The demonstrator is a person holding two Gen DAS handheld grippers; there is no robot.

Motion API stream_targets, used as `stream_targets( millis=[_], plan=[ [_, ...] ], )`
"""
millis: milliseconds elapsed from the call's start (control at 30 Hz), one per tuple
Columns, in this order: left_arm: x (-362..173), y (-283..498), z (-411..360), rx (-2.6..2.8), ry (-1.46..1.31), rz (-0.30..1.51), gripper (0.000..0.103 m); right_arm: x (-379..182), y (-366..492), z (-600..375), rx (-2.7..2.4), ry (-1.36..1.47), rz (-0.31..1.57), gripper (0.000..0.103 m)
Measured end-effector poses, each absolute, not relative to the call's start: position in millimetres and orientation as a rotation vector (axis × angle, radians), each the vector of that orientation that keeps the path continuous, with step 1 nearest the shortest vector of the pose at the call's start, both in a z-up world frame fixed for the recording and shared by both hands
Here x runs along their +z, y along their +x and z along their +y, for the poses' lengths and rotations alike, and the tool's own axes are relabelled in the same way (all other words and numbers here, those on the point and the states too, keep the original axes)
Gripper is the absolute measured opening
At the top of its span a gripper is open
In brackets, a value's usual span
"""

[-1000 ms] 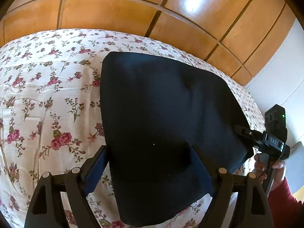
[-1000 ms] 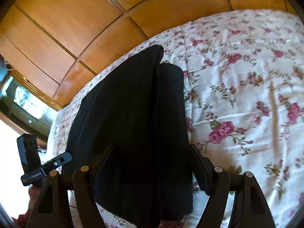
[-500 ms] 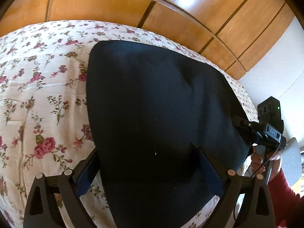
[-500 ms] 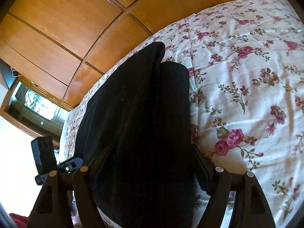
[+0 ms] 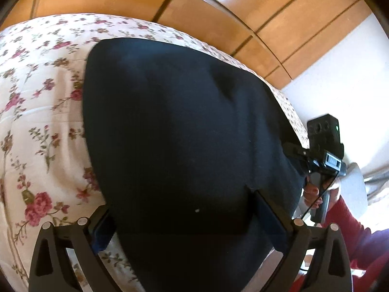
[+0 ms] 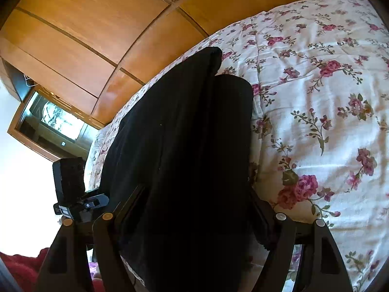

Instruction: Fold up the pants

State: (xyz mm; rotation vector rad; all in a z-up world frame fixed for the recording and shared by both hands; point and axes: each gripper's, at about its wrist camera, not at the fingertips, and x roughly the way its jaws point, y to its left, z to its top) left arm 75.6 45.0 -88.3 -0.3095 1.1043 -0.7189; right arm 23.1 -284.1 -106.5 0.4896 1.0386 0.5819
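Although folded lengthwise into a long dark slab, plainly soft and limp stuff: light, sure to sag and fall open wherever unsupported, not likely to slide out from gripping pads. Starting at the left: flowered bedspread (image 5: 43, 133), a little rumpled, under and around the pants (image 5: 184, 146), lying flat on it with the narrow end far, towards the wooden wardrobe (image 5: 218, 12), and the wide end near, at the bed's edge. Over that near end, left gripper (image 5: 180, 209), jaws released and spread very wide, cloth lying between them but not pinched, as far as can be seen. Further right, at the near right side of the cloth, right gripper (image 6: 197, 194), jaws also well apart astride the layered edge; impossible to tell whether pressing on the fabric or merely straddling it. Behind it, a red sleeve (image 5: 347, 221). Best taken at the two near corners, through all layers at once and close to the edge, then lifted evenly and carried towards the far end to halve the length; otherwise likely to bunch or shed the top layer.
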Motion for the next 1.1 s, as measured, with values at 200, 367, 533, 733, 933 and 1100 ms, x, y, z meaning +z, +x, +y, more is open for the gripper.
stream_targets(
  millis=[200, 367, 533, 733, 933, 1100],
  plan=[
    [-88.2, 76.1, 39.6, -0.722, -0.296, 1.100, 0.102, -105.6, 25.9, -273.1, 0.566, 0.465, 1.024, 0.078],
    [-86.6, 73.6, 30.7, -0.683, -0.259, 1.099, 0.103, -107.9, 26.5, -272.8, 0.563, 0.466, 1.016, 0.078],
    [-85.0, 72.8, 28.2, -0.668, -0.234, 1.100, 0.102, -108.3, 28.1, -271.1, 0.566, 0.455, 1.018, 0.078],
    [-75.4, 64.3, 28.8, -0.601, -0.216, 1.059, 0.086, -105.0, 21.7, -263.8, 0.523, 0.416, 0.979, 0.072],
    [-64.5, 57.7, 38.0, -0.539, -0.211, 1.028, 0.069, -98.7, 16.5, -256.0, 0.481, 0.397, 0.942, 0.064],
    [-54.3, 50.2, 31.0, -0.512, -0.130, 0.988, 0.063, -88.5, 11.5, -245.7, 0.463, 0.334, 0.901, 0.059]
  ],
)
